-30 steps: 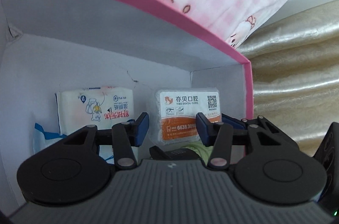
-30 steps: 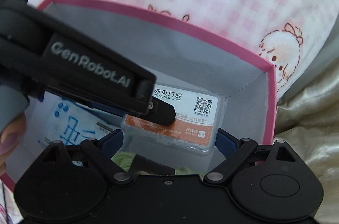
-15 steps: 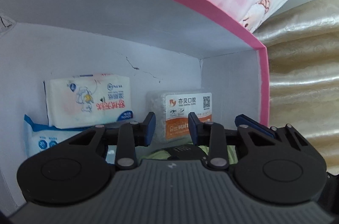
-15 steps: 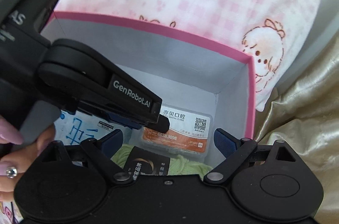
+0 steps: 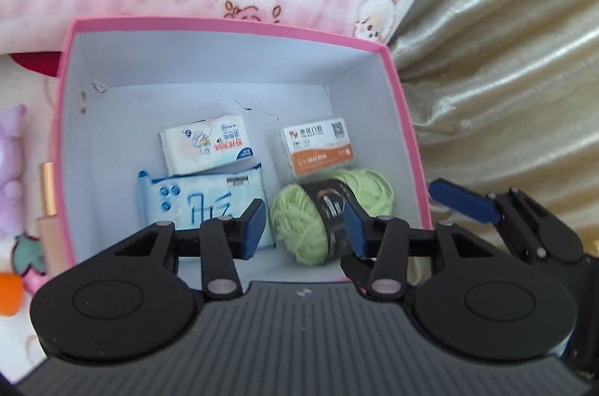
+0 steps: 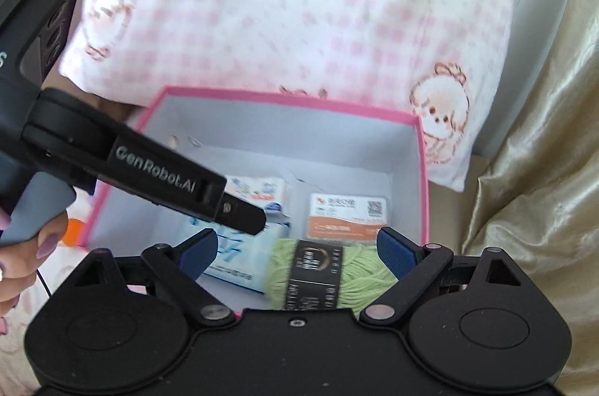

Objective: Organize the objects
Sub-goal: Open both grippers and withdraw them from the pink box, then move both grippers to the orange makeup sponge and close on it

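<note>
Left claw point(image 5: 305, 227): positioned above the near edge of the pink box point(image 5: 408, 119); jaws narrow and opening, with nothing gripped between the blue pads. The green yarn ball point(image 5: 299, 227) shows through the gap, lying on the box floor below. A person's hand point(image 6: 22, 253) holds the handle of this claw.

Right claw point(image 6: 297, 248): positioned above the same near edge, to the right of the left claw; jaws wide, nothing held.

Box contents, near to far:
- Green yarn ball with a black label band, at the near right of the floor.
- Blue-printed wipes pack point(image 5: 204, 197), at the near left, just beside the yarn.
- White tissue pack point(image 5: 207, 149) with red lettering, behind the wipes pack and overlapping its far edge.
- Clear plastic case with an orange-and-white label point(image 5: 318, 147), behind the yarn, near the right wall.

The box is open at the top, white inside. Beyond its far wall lies a pink checked pillow point(image 6: 299, 6) printed with cartoon animals. A gold satin fabric point(image 5: 505, 59) covers the area to the right of the box. Small items to the left of the box are blurred.
</note>
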A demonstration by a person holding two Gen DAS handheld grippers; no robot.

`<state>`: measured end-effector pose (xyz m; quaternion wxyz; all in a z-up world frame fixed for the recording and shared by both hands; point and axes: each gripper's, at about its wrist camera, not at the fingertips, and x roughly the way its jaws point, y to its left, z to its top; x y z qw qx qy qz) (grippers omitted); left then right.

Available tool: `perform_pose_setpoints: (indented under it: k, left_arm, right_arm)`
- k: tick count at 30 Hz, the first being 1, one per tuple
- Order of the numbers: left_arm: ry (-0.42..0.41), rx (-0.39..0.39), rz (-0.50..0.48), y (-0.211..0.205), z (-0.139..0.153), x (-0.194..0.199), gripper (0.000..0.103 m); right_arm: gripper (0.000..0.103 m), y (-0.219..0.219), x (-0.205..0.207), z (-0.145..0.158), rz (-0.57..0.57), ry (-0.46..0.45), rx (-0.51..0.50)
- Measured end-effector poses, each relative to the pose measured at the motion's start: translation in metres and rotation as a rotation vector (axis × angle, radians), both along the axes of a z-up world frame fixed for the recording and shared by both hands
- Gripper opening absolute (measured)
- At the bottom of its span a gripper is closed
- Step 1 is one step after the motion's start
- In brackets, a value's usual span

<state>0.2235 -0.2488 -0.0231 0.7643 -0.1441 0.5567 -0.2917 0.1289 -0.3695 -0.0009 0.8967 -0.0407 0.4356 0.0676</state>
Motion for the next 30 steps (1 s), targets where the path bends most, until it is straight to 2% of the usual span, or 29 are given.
perform_pose_setpoints:
  k: [3,5,9,15,20,24,30]
  left_arm:
    - [-0.028,-0.003,0.000,0.025,0.022,-0.021,0.048]
    - [-0.054,-0.015,-0.001,0.044,0.031,-0.037,0.058]
    - [-0.102,0.013,0.021,0.082,0.044,-0.066,0.058]
    - [-0.150,0.043,0.027,0.142,0.060,-0.099,0.063]
    - [-0.181,0.094,0.087,0.194,0.062,-0.109,0.065]
    - [-0.198,0.087,0.124,0.228,0.053,-0.109,0.065]
    - [-0.182,0.077,0.165,0.249,0.020,-0.103,0.063]
  right_arm:
    - [0.094,0.011,-0.014,0.018,0.007,-0.028,0.037]
    - [0.094,0.018,-0.029,0.029,0.014,-0.057,0.065]
    - [0.094,0.030,-0.053,0.036,0.027,-0.089,0.106]
    - [0.094,0.060,-0.080,0.057,0.075,-0.111,0.099]
    - [0.094,0.094,-0.091,0.063,0.140,-0.117,0.106]
    - [0.094,0.121,-0.090,0.056,0.194,-0.103,0.123]
    - [0.095,0.153,-0.083,0.032,0.255,-0.104,0.224]
